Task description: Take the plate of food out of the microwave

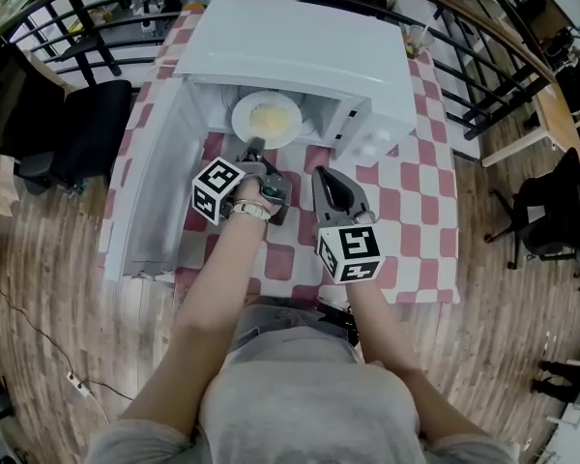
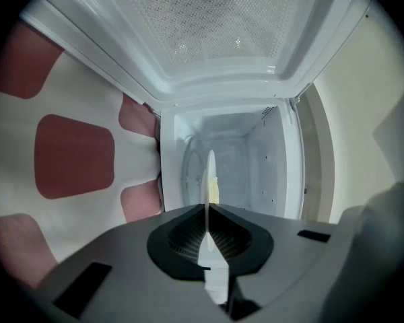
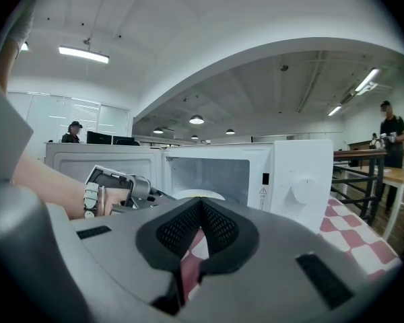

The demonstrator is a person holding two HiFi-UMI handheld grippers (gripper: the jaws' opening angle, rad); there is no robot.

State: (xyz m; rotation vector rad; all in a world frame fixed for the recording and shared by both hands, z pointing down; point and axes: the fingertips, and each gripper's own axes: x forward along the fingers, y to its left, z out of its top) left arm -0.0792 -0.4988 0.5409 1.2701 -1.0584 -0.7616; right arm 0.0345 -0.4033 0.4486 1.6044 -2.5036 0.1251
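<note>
A white plate [image 1: 267,119] with pale yellow food [image 1: 274,117] sits at the mouth of the white microwave [image 1: 300,56], whose door [image 1: 159,187] hangs open to the left. My left gripper [image 1: 254,149] is shut on the plate's near rim. In the left gripper view the plate [image 2: 210,177] runs edge-on between the jaws of the left gripper [image 2: 207,210], with the cavity behind it. My right gripper [image 1: 321,174] hovers over the table to the right, shut and empty. The right gripper view shows the right gripper [image 3: 200,204] pointing at the microwave [image 3: 293,177] and the left gripper [image 3: 121,187].
The microwave stands on a table with a red-and-white checked cloth [image 1: 406,211]. A cup [image 1: 416,39] stands at the table's back right. Black chairs [image 1: 82,129] stand to the left and right [image 1: 551,211]. A black railing [image 1: 464,56] curves behind.
</note>
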